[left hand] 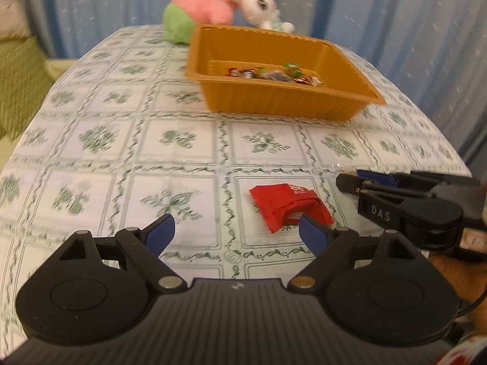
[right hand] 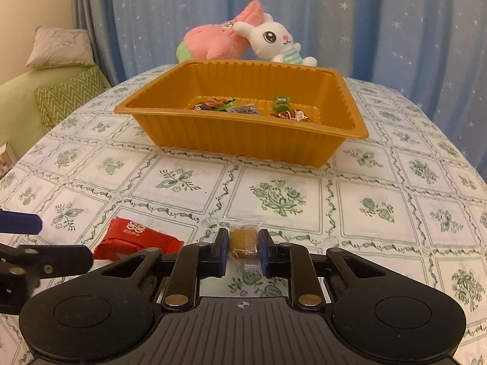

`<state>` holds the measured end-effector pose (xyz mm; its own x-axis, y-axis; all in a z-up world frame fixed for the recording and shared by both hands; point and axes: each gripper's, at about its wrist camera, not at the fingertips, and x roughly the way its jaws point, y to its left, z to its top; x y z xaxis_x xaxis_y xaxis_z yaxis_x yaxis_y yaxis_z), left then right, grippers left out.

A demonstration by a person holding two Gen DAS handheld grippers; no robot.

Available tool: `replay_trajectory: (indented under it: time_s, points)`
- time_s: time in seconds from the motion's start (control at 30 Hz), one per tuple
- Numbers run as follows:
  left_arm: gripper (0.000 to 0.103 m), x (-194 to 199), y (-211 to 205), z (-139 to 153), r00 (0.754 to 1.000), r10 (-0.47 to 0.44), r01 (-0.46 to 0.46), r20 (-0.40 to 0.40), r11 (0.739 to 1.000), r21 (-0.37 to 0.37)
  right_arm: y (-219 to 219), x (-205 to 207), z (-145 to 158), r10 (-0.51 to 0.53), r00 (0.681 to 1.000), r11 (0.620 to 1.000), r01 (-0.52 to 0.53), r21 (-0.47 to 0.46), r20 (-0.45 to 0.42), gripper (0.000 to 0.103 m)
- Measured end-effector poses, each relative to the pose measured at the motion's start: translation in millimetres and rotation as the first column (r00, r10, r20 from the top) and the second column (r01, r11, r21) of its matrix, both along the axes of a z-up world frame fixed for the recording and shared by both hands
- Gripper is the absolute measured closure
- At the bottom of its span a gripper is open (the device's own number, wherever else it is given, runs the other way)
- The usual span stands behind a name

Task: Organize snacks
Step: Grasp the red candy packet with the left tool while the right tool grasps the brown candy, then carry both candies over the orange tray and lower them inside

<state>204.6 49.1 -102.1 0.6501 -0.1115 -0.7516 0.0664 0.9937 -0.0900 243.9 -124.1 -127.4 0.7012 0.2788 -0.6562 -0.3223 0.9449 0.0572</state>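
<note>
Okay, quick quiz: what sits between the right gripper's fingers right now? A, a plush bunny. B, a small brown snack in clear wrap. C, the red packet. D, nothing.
B: the right gripper is shut on the brown snack in clear wrap, while the red packet lies on the tablecloth to its left.

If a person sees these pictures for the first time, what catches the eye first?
The orange tray mid-table, a few wrapped snacks inside, with two plush toys behind it. Nearer, the right gripper is shut on a clear-wrapped brown snack, and a red packet lies before the open left gripper.
</note>
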Motion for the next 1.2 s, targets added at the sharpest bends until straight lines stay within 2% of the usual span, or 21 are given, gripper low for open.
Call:
replay_trajectory:
  time_s: [0.1, 0.23, 0.4, 0.47, 0.63, 0.77, 0.87, 0.97, 1.2]
  points:
    - [0.016, 7.7, -14.4, -5.4, 0.996, -0.093, 0.093, -0.004, 0.992, 0.082, -8.6, 0.0, 2.0, -0.024, 1.000, 1.000, 0.025, 0.014, -0.016, 0.082]
    - [0.016, 17.7, -28.4, -8.2, 0.983, -0.182, 0.177, 0.007, 0.966, 0.189, -21.2, 1.5, 4.2, -0.058, 0.998, 0.998, 0.059, 0.034, -0.033, 0.082]
    - [0.019, 34.4, -39.0, -14.1, 0.955, -0.296, 0.290, -0.009, 0.927, 0.236, -29.0, 2.7, 5.0, -0.075, 0.996, 0.996, 0.076, 0.048, -0.040, 0.082]
    - [0.021, 39.4, -40.4, -15.6, 0.944, -0.330, 0.325, -0.018, 0.917, 0.232, -30.8, 3.5, 5.4, -0.078, 0.996, 0.995, 0.080, 0.056, -0.043, 0.082]
    - [0.045, 51.3, -41.1, -13.4, 0.926, -0.375, 0.378, -0.052, 0.913, 0.156, -35.6, 5.6, 5.7, -0.089, 0.995, 0.993, 0.093, 0.069, -0.049, 0.082]
    - [0.058, 57.2, -43.0, -11.1, 0.916, -0.393, 0.401, -0.084, 0.909, 0.115, -35.9, 6.0, 5.6, -0.090, 0.995, 0.993, 0.093, 0.070, -0.051, 0.082]
    - [0.062, 59.2, -43.2, -10.5, 0.918, -0.384, 0.393, -0.096, 0.914, 0.099, -34.2, 5.2, 6.0, -0.085, 0.995, 0.994, 0.089, 0.069, -0.051, 0.082]
    - [0.075, 58.5, -44.3, -9.3, 0.922, -0.374, 0.382, -0.097, 0.919, 0.093, -32.8, 5.2, 6.4, -0.082, 0.995, 0.994, 0.085, 0.072, -0.053, 0.082]
    - [0.079, 57.2, -43.5, -2.5, 0.946, -0.311, 0.319, -0.085, 0.942, 0.102, -25.8, 1.4, 12.6, -0.058, 0.997, 0.995, 0.061, 0.078, -0.041, 0.082]
